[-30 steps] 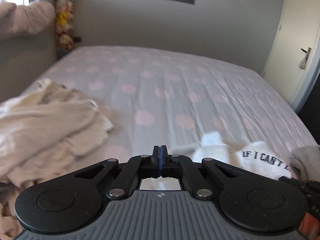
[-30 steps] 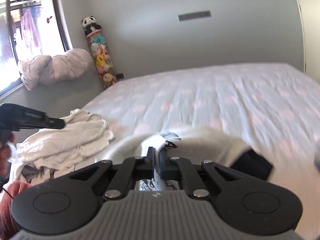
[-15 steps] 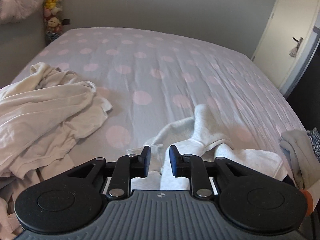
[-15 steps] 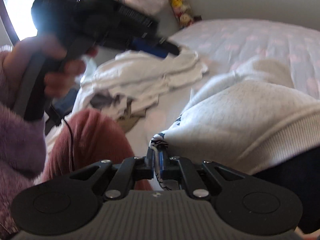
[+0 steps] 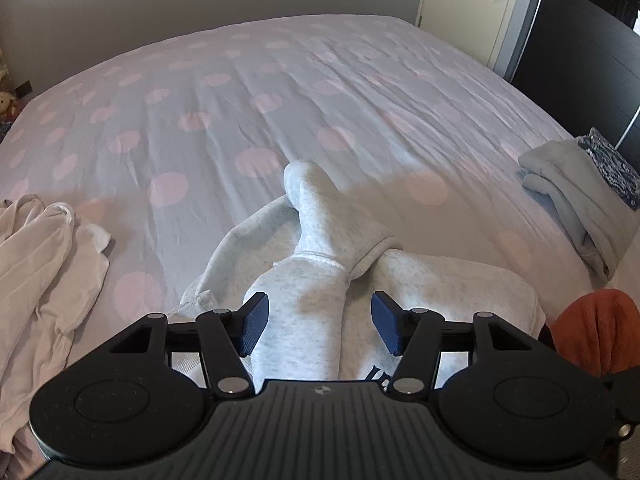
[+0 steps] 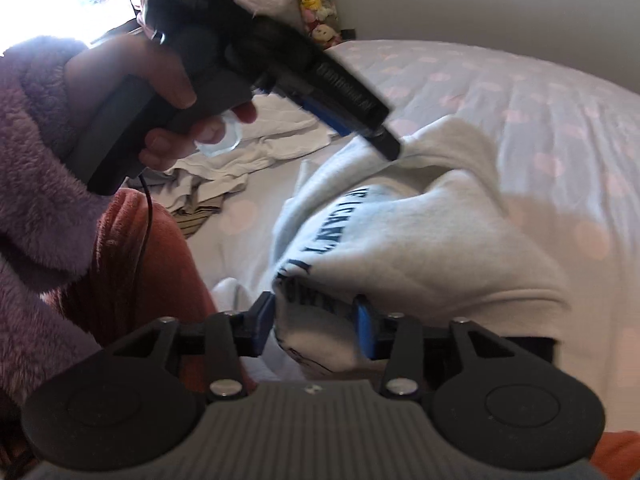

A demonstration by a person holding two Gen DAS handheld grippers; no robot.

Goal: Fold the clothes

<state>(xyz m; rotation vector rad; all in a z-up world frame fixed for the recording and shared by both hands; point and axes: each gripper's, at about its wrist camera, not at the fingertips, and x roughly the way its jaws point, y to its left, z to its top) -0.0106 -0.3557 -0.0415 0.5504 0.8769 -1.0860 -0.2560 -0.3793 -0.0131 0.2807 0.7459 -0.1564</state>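
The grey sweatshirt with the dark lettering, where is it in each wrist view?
Left wrist view: grey sweatshirt lies bottom centre, sleeve running up the picture.
Right wrist view: it fills centre and right, lettering near the middle.
Shared landmark: the pink-dotted bedsheet beneath it.

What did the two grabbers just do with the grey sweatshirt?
Both let go. The left gripper and right gripper were clamped shut a second ago; their jaws have just been opening, and the grey sweatshirt now lies slumped on the bed, fabric loose between the jaws. The white clothes pile and folded stack stayed put.
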